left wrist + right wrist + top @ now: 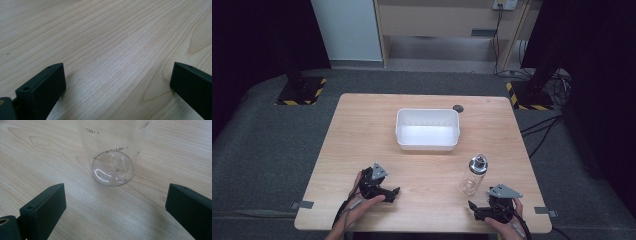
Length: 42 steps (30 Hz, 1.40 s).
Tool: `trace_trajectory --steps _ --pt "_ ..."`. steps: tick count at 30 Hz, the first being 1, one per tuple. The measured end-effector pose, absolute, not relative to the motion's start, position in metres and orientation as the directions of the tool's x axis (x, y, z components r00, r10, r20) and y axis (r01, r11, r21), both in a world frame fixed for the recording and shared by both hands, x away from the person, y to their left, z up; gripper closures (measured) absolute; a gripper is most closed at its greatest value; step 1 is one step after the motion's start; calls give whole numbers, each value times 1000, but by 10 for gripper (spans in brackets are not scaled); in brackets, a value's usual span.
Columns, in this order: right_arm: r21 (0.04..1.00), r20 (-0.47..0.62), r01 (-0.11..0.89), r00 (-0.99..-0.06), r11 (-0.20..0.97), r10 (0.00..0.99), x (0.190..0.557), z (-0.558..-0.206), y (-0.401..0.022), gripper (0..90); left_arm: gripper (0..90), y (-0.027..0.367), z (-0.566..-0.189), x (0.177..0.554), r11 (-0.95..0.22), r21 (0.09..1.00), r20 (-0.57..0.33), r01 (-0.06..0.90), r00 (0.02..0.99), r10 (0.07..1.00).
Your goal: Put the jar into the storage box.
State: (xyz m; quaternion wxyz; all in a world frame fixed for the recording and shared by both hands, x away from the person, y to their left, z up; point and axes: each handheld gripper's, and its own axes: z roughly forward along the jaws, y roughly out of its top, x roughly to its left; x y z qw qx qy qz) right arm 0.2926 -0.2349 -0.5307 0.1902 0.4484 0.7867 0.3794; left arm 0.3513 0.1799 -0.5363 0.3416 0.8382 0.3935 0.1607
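Worktop (362, 130): pale wood-grain table, seen from above on the person's side; it carries three loose things, all well apart from the left edge.

Tub (427, 129): white rectangular plastic bin, open top, nothing visible inside — it sits near the middle, toward the far edge, long side facing the person. Judged a likely receiving container, given its empty, central position.

Bottle (474, 174): clear, with a silvery cap, upright near the right front corner, between the tub and the right gripper. In the right gripper view its round base (112, 168) rests flat on the wood, and printed measuring marks run up the wall. It looks empty.

Black disc (458, 108): small and dark, just beyond the tub's far right corner; what it is cannot be told.

Left gripper (388, 195): held in the left hand near the front edge, left of centre. Jaws spread wide and clamping nothing — only bare wood lies between them in its own view. Judged parked, waiting.

Right gripper (478, 210): held in the right hand at the right front corner. Jaws wide apart, aimed at the bottle's base, which lies ahead of the tips and is not touched. Judged lined up for a grasp on the bottle.

Next move, as a judgement: advance the right jaws around the bottle's lower body; the smooth, clear wall may slip or tip.
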Motion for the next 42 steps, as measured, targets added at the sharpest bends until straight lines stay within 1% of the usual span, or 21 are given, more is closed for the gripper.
trace_trajectory --steps 5,16,32,42 --pt "771 45 559 -524 304 850 293 -530 -234 33 0 180 -536 351 -457 699 0 550 639 769" --pt "803 31 520 -524 291 851 297 -522 -229 33 0 180 -536 351 -456 699 0 550 638 770" --pt "816 19 493 -544 302 839 306 -514 -220 34 0 180 -536 351 -456 699 0 550 638 770" --pt "831 13 475 -538 290 843 311 -507 -219 40 0 180 -536 351 -456 699 0 550 638 770"
